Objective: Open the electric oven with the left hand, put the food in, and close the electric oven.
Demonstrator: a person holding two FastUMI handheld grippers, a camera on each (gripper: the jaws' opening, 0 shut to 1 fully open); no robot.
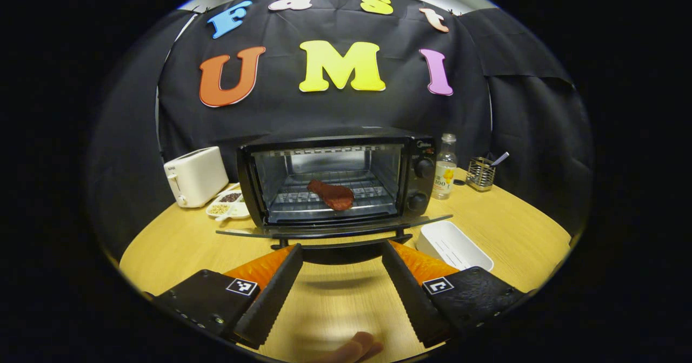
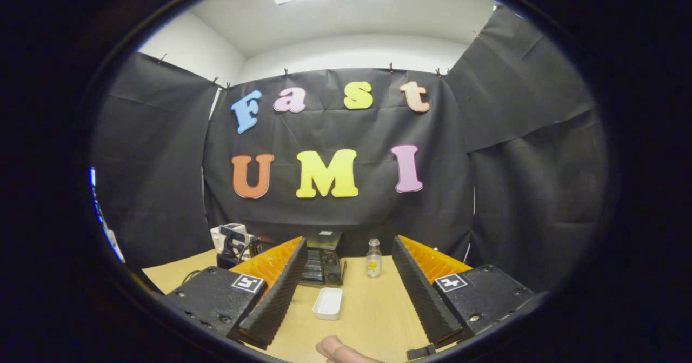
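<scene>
Left tongs (image 1: pixel 340 255) spread apart, empty, just short of the lowered oven door (image 1: pixel 335 232).
Left gripper view: electric oven (image 1: pixel 335 176) stands open on the round table (image 1: pixel 178 244); food (image 1: pixel 331 194), a reddish-brown piece, lies on the rack inside. White toaster (image 1: pixel 195 175) and snack dish (image 1: pixel 228 203) to the left; bottle (image 1: pixel 445 166), utensil holder (image 1: pixel 480 172) and white tray (image 1: pixel 454 245) to the right. Right gripper view: right tongs (image 2: pixel 348 268) also apart, empty, raised well back from the oven; white tray near, bottle far.
</scene>
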